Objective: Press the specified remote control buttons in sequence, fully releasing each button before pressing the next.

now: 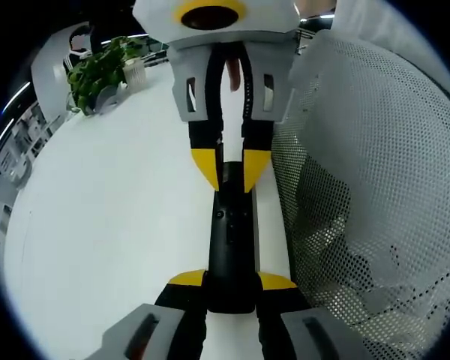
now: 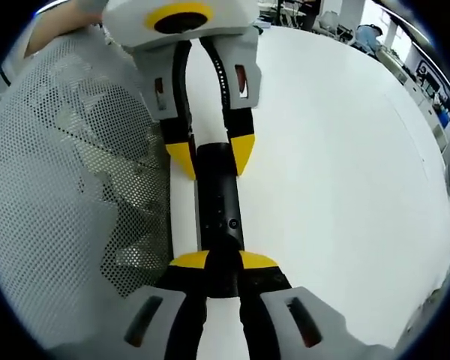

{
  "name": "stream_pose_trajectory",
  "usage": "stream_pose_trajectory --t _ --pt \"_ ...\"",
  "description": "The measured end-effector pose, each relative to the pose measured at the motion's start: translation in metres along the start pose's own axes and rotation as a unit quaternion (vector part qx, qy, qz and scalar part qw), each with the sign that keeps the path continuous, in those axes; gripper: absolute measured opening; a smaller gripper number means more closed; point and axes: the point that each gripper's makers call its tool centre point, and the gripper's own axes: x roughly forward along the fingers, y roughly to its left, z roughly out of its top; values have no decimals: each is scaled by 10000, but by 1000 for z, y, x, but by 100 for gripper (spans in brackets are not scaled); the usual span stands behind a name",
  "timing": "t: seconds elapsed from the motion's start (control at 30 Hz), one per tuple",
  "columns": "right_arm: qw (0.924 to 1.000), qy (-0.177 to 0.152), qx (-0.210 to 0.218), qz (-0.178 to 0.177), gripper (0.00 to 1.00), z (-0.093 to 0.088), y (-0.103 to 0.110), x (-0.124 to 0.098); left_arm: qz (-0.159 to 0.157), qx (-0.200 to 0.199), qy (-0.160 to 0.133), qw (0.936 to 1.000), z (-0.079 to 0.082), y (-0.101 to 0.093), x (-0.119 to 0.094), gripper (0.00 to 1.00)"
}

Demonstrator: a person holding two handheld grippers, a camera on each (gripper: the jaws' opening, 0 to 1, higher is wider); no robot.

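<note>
Left gripper view: one remote (image 1: 229, 247), black and slim, lies lengthwise on one white table (image 1: 112, 247); two grippers meet on it, one at each end; the left gripper (image 1: 232, 283) rises from the bottom edge, its two yellow-tipped jaws closed against the sides of the remote's near end, so it grips the remote; the right gripper (image 1: 231, 169) comes down from the top, its two yellow tips standing either side of the far end, touching or nearly touching, and I cannot tell for sure from here whether they pinch; a few small buttons show on the remote's upper face, too small to read; one white mesh basket (image 1: 375, 172) stands just right of the remote, with something crumpled inside it; one potted plant (image 1: 105, 71) sits well apart at the far left of the table.

Right gripper view: the same single remote (image 2: 219, 217) runs up the middle; the right gripper (image 2: 223, 262) holds its near end between two yellow tips, jaws closed on it; the left gripper (image 2: 210, 159) grips the far end from the top; the basket (image 2: 75, 187) lies just left of the remote; the table (image 2: 337, 165) spreads to the right.
</note>
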Motion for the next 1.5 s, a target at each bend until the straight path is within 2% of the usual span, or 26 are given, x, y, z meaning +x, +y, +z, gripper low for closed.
stream_pose_trajectory --t 0.3,0.6,0.8,1.1,1.5 --pt "9998 67 -191 14 10 3 0 1 -4 -2 -4 10000 0 0 0 24" --pt "9971 335 -676 -51 10 3 1 3 3 12 11 10000 0 0 1 24" --pt "9971 341 -666 -126 10 3 0 3 2 16 17 10000 0 0 1 24" --pt "9963 81 -842 -180 8 6 3 1 5 3 3 10000 0 0 1 24" --pt "9968 280 -744 -110 8 6 2 3 -2 -14 -2 10000 0 0 0 24"
